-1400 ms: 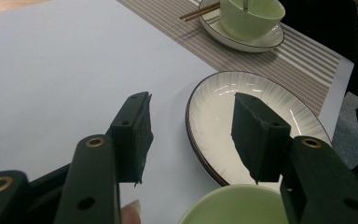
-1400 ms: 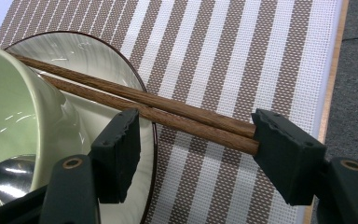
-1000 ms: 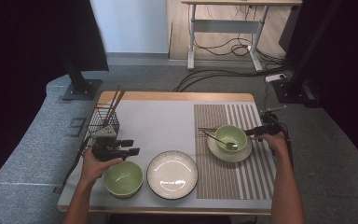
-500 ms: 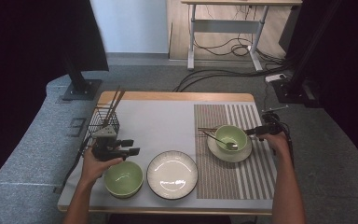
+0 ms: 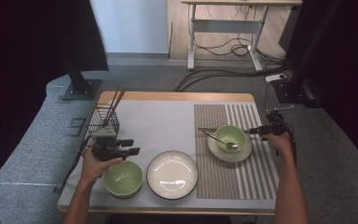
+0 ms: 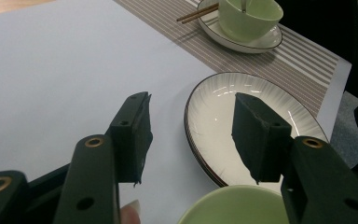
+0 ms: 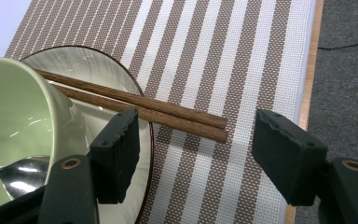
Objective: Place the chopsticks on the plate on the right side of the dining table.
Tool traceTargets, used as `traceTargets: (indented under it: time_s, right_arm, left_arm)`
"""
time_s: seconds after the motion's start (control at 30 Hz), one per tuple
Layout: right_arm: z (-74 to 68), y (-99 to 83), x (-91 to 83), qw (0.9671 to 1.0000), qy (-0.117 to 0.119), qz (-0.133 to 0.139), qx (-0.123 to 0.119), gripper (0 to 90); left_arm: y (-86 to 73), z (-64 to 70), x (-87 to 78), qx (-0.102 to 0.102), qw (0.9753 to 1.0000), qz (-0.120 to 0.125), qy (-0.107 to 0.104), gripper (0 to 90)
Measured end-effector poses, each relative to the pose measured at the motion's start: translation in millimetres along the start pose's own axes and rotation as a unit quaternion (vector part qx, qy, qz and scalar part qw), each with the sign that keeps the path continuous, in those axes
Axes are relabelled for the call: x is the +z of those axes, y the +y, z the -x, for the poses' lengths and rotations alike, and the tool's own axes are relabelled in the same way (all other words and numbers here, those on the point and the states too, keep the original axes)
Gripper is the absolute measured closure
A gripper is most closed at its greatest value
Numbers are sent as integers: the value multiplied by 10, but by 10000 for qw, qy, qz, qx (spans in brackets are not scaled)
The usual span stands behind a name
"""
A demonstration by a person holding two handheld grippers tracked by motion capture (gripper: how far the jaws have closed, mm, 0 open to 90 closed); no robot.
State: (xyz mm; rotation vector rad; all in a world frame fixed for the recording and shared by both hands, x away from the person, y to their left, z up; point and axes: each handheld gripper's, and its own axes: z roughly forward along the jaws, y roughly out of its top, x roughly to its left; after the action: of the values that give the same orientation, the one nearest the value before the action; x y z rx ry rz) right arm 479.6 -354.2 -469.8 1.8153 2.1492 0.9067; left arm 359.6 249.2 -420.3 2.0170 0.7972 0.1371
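My left gripper (image 5: 131,146) is open above the table's near left, just beyond a pale green bowl (image 5: 123,178) whose rim (image 6: 233,205) shows under its jaws. A white ribbed plate (image 5: 172,173) lies to the right of that bowl and shows past the left gripper (image 6: 191,112). On the striped mat (image 5: 235,175) a second green bowl (image 5: 230,136) holding a metal spoon (image 7: 9,179) stands on a white saucer (image 7: 107,79). Brown chopsticks (image 7: 168,109) rest across the saucer's rim. My right gripper (image 7: 198,126) is open over their ends, beside the saucer.
A black wire basket (image 5: 103,122) with upright chopsticks stands at the far left of the table, just behind my left hand. The table's right edge (image 7: 307,84) runs close to my right gripper. A pale sheet (image 5: 158,126) covers the tabletop's middle.
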Motion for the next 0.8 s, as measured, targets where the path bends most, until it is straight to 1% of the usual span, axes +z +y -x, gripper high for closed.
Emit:
traceTargets:
  time_s: [0.27,0.33,0.43,0.63,0.8]
  right_arm:
    - [-8,-43,-12,10000,17,28,-10,323]
    - [-9,-54,-22,10000,52,49,2,324]
    - [-19,-68,-36,9998,116,134,58,325]
    - [-54,-116,-87,9995,151,287,-30,326]
    - [-50,-186,-128,9991,202,379,-32,327]
  left_arm:
    - [0,2,2,0,10000,-5,-6,471]
    - [0,4,2,-2,10000,-7,-8,471]
    - [0,4,5,-8,10000,-5,-2,471]
    - [0,7,13,-5,10000,-16,-5,471]
    - [4,16,10,7,10000,-7,-14,471]
